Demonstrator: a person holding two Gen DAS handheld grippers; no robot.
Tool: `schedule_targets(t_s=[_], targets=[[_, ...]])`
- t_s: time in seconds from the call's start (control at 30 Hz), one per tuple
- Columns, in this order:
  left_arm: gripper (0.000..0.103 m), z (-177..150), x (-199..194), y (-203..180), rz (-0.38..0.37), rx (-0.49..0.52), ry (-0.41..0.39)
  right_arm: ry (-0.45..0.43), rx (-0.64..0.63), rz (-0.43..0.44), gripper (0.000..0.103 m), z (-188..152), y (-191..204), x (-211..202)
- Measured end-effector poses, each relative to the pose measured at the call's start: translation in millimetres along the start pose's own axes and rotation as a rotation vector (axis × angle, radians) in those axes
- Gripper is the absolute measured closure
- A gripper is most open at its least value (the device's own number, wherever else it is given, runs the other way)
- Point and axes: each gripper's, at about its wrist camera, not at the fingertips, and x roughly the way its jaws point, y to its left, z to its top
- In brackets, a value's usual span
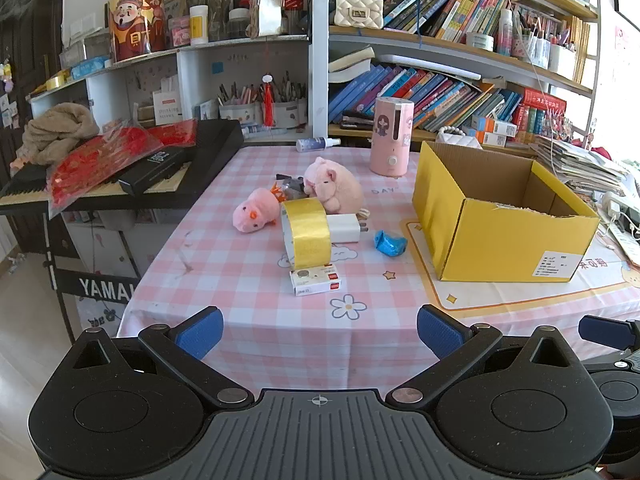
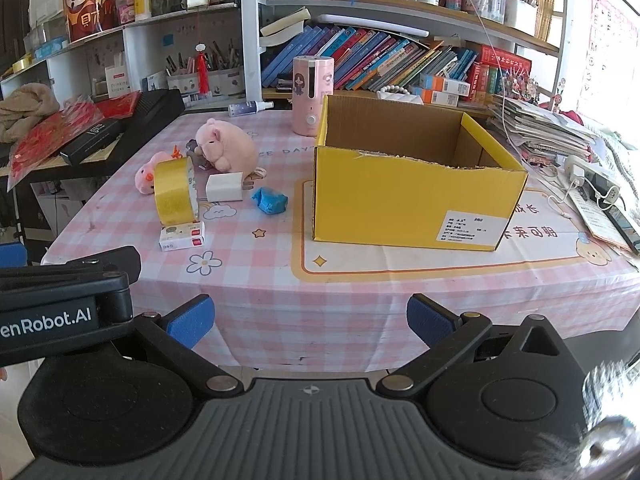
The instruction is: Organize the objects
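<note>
Holding both tools back from the near edge, we keep our left hand-held gripper (image 1: 319, 332) released, its blue-padded fingers (image 1: 200, 336) spread wide with nothing between them. Our right hand-held gripper (image 2: 310, 320) is likewise released and grasping nothing, beside the left one.

Ahead lies the surface (image 1: 256, 312), covered in a pink-and-white checked cloth. Near its middle sits a loose cluster of things. A gold roll of tape (image 1: 307, 234) stands on edge, and a small white cardboard packet with a red label (image 1: 316, 282) lies just in front of it. A white plug-in charger block (image 1: 343, 229) lies touching the roll on the right side. Behind them a large pink plush pig (image 1: 334, 186) sits beside a small pink plush chick (image 1: 256, 216), with a dark crumpled item between the two that we cannot make out. A crumpled blue foil wrapper (image 1: 390, 243) lies alone between the charger and the box.

To the right stands an open yellow cardboard box (image 2: 408, 200), its torn front rim facing us; what we can see of its interior holds nothing. A tall pink cylindrical appliance (image 1: 391, 138) stands behind the cluster, near the box's far corner.
</note>
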Motion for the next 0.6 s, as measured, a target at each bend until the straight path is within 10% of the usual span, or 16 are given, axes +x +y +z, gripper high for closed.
schedule_targets(t_s=[0.6], targets=[[0.000,-1.1,1.5,1.8,-0.001,-0.002,0.001,0.002,-0.002,-0.001,0.000,0.7,1.3,1.3]])
